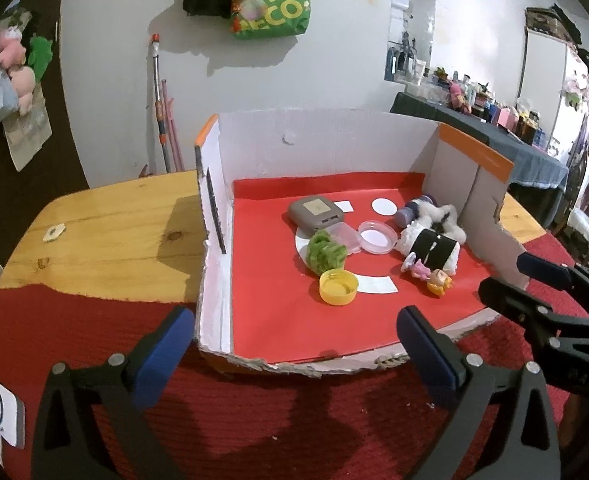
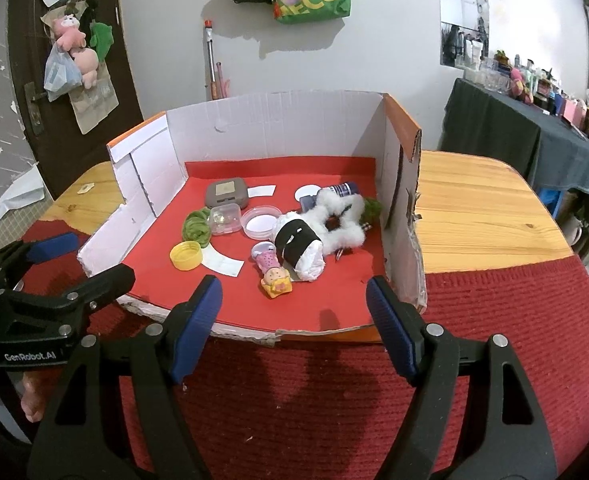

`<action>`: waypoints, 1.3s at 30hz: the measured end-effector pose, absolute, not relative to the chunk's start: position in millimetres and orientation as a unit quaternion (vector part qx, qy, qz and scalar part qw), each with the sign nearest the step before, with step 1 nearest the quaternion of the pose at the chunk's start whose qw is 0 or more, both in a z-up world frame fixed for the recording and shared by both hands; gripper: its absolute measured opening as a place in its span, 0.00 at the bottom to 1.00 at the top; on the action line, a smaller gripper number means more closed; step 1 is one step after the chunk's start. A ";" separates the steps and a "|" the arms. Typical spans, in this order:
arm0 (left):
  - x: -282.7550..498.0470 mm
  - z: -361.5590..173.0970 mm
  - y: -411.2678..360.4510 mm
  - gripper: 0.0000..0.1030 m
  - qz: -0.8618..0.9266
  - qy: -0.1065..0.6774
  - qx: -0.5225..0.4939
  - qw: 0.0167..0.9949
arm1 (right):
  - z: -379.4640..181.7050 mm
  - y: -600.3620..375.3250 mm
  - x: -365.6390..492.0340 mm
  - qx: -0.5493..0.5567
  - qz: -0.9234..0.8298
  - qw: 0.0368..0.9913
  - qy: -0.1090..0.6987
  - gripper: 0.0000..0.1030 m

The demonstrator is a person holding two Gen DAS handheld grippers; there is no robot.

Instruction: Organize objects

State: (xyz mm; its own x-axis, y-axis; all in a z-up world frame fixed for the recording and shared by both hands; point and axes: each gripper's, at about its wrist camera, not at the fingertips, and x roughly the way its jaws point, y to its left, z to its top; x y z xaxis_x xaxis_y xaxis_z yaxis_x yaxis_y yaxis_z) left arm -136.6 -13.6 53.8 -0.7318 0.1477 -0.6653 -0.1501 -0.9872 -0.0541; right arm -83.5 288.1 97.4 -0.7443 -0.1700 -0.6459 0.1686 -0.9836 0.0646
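Note:
A cut-open cardboard box with a red floor holds several small things: a grey case, a green scrunchie, a clear square box, a round clear lid, a yellow cap, a small doll, and a white fluffy bundle with a black band. My left gripper hangs open before the box's front edge. My right gripper is open there too, nothing between its fingers.
The box rests on a wooden table partly covered by a red mat. A small tag lies on the wood at the left. A dark-clothed side table with bottles stands at the right.

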 end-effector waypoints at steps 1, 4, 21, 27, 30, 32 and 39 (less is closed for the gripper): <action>-137.7 52.6 -15.2 1.00 0.929 -0.004 -0.361 0.080 | 97.4 287.8 -83.3 0.346 -0.934 0.091 -0.001 0.74; -138.5 50.6 -17.0 1.00 0.928 -0.007 -0.364 0.079 | 96.9 286.2 -82.8 0.344 -0.934 0.093 0.002 0.77; -137.0 42.2 -16.3 1.00 0.929 0.003 -0.362 0.075 | 88.9 278.7 -78.6 0.314 -0.945 0.087 0.026 0.86; -137.9 36.0 -16.1 1.00 0.927 0.004 -0.369 0.072 | 88.6 278.0 -78.9 0.312 -0.946 0.088 0.029 0.88; -137.3 35.1 -16.8 1.00 0.926 0.002 -0.370 0.073 | 88.2 277.3 -79.1 0.312 -0.945 0.087 0.032 0.88; -138.2 33.7 -17.7 1.00 0.924 -0.002 -0.374 0.074 | 87.8 276.9 -79.2 0.313 -0.945 0.087 0.033 0.89; -142.1 27.6 -25.9 1.00 0.916 -0.034 -0.392 0.081 | 87.6 275.9 -79.2 0.314 -0.945 0.087 0.034 0.89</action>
State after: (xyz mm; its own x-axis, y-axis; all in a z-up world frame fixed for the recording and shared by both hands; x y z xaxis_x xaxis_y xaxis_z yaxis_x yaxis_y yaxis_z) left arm -142.1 -25.9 27.6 -0.6789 0.1745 -0.7132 -0.1218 -0.9847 -0.1249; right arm -79.2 275.9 87.6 -0.7875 -0.1430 -0.5996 0.1862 -0.9825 -0.0103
